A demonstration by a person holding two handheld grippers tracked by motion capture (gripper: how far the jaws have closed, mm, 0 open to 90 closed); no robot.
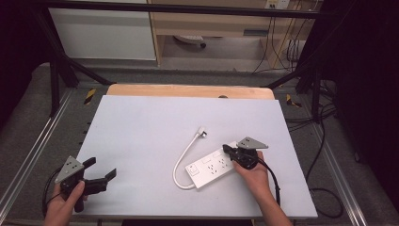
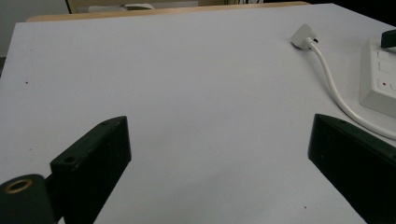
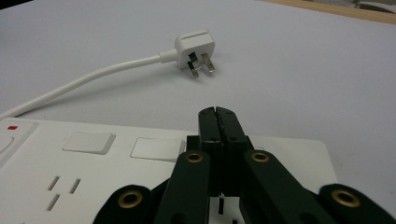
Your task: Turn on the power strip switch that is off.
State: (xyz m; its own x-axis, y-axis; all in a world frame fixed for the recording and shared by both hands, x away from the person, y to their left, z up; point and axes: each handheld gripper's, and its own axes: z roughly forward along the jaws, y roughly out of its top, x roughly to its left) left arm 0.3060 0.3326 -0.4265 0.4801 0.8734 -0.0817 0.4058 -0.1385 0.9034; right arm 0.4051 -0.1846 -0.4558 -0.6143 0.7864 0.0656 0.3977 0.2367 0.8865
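Observation:
A white power strip lies at the middle right of the white table, its cable looping round to a white plug behind it. My right gripper hovers over the strip's far end with its jaws pressed together and nothing between them. In the right gripper view the shut gripper sits above the strip's top face, and the plug lies beyond with its pins toward me. My left gripper rests at the near left corner, jaws wide apart and empty. The left gripper view has the plug and cable at far right.
The white table top has a wooden strip along its far edge. A black metal frame surrounds the table, with cables on the floor at the right. A person's hands hold both grippers at the near edge.

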